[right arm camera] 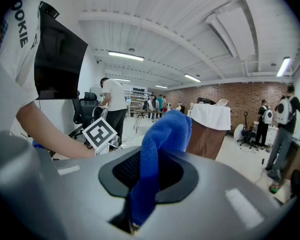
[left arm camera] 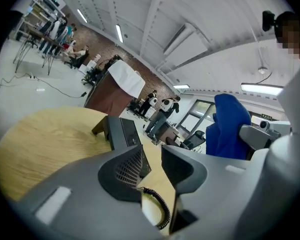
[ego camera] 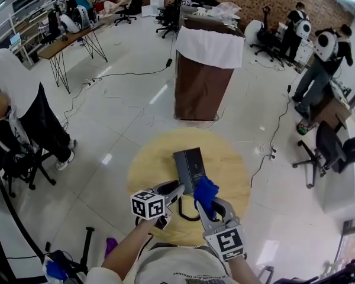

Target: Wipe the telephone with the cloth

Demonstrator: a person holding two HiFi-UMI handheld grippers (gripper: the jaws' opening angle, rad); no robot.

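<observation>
Two grippers are in your hands at the near edge of the round wooden tabletop [ego camera: 149, 157]. Your right gripper [ego camera: 205, 206] is pinching the blue cloth [right arm camera: 165, 134], which bunches up and stands out past its tips. Your left gripper [left arm camera: 151, 160], just beside it, has its jaws spread and nothing pinched. Through that gap you see bare tabletop and the black coiled cord [left arm camera: 159, 208] lying below. Just ahead of the left gripper's tips sits the dark grey telephone [ego camera: 189, 169]. The cloth is at the telephone's near corner on the right gripper's side. Whether they touch, you cannot tell.
</observation>
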